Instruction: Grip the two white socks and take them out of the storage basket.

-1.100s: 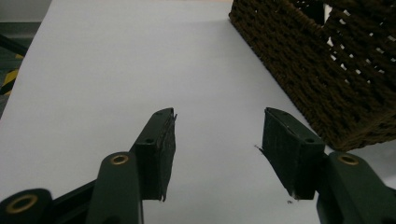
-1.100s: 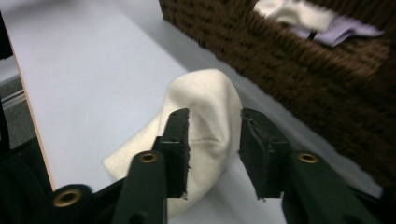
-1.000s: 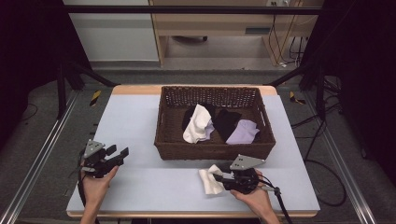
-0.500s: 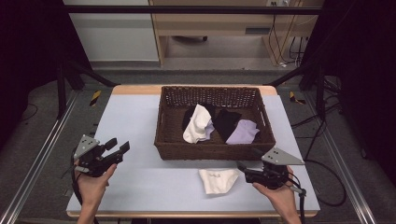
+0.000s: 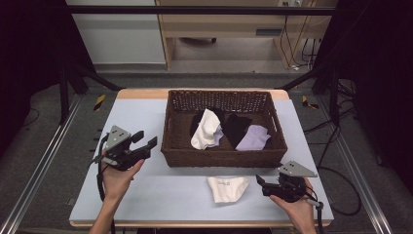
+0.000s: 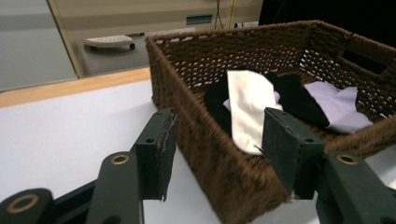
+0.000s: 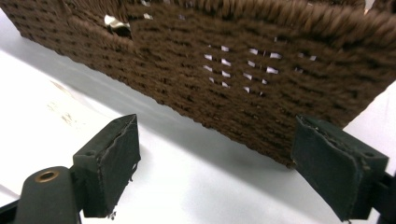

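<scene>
A brown wicker basket point(image 5: 221, 157) stands mid-table and holds a white cloth point(image 5: 206, 129), a black cloth point(image 5: 237, 127) and a lavender cloth point(image 5: 254, 136). Another white cloth point(image 5: 227, 188) lies flat on the table in front of the basket. My left gripper point(image 5: 146, 139) is open and empty, raised just left of the basket's near left corner. Along its jaws point(image 6: 215, 140) I see the basket point(image 6: 219, 163) and the white cloth point(image 6: 247, 107) inside. My right gripper point(image 5: 260, 185) is open and empty, just right of the table cloth, facing the basket wall point(image 7: 233, 60).
The light blue table point(image 5: 146, 195) has a wooden far edge point(image 5: 141, 93). Metal rails point(image 5: 44, 161) run along both sides on the floor. Cables point(image 5: 336, 195) trail at the right. Open table surface lies left of the basket and near the front edge.
My right gripper let go of the white cloth and drew back to the right, leaving it flat on the table. My left gripper moved forward and right, toward the basket's corner.
</scene>
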A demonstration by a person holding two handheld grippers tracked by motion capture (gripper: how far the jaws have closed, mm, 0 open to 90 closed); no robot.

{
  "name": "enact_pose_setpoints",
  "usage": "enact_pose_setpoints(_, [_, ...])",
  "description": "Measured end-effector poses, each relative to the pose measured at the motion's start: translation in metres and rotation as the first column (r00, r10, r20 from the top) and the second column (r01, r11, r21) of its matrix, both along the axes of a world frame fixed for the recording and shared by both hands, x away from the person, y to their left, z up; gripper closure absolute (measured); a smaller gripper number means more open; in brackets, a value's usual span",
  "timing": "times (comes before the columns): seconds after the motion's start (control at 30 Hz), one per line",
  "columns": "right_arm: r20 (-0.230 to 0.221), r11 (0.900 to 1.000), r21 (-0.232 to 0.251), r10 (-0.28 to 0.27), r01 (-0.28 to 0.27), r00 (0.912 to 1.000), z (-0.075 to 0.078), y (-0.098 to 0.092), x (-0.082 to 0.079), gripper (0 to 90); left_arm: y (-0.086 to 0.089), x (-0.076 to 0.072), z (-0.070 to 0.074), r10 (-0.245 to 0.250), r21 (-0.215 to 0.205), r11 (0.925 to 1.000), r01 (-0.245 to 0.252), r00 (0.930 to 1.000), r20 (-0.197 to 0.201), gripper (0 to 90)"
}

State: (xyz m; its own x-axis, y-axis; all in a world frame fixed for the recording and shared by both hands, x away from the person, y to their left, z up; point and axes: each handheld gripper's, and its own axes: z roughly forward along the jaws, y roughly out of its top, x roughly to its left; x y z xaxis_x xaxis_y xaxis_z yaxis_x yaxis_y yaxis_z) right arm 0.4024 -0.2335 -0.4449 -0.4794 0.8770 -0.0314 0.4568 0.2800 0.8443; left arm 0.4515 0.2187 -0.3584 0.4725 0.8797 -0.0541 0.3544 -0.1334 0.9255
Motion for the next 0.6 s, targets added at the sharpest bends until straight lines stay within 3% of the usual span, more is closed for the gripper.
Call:
enact_pose_setpoints(0.07, [-0.013,1.000,-0.005,-0.009,0.009,0.9999,-0.006,-0.002,0.001,14.7,-0.008,0.005,0.004,-0.007,-0.013,0.9999,0.007,1.0000,0.000,43.9])
enact_pose_setpoints(0.37, [-0.036,1.000,-0.013,-0.018,0.017,0.9992,-0.017,-0.006,0.005,18.4,-0.047,0.030,0.027,-0.018,0.022,0.9996,0.017,0.9998,0.012,43.5])
enact_pose_setpoints(0.5, [-0.049,1.000,-0.023,-0.017,0.016,0.9986,-0.023,-0.006,0.007,21.6,-0.066,0.040,0.031,-0.053,0.031,0.9981,0.053,0.9984,0.017,41.4])
enact_pose_setpoints(0.6, [-0.054,1.000,-0.025,-0.020,0.018,0.9983,-0.025,-0.006,0.008,22.4,-0.088,0.052,0.032,-0.077,0.085,0.9936,0.074,0.9967,0.027,41.8])
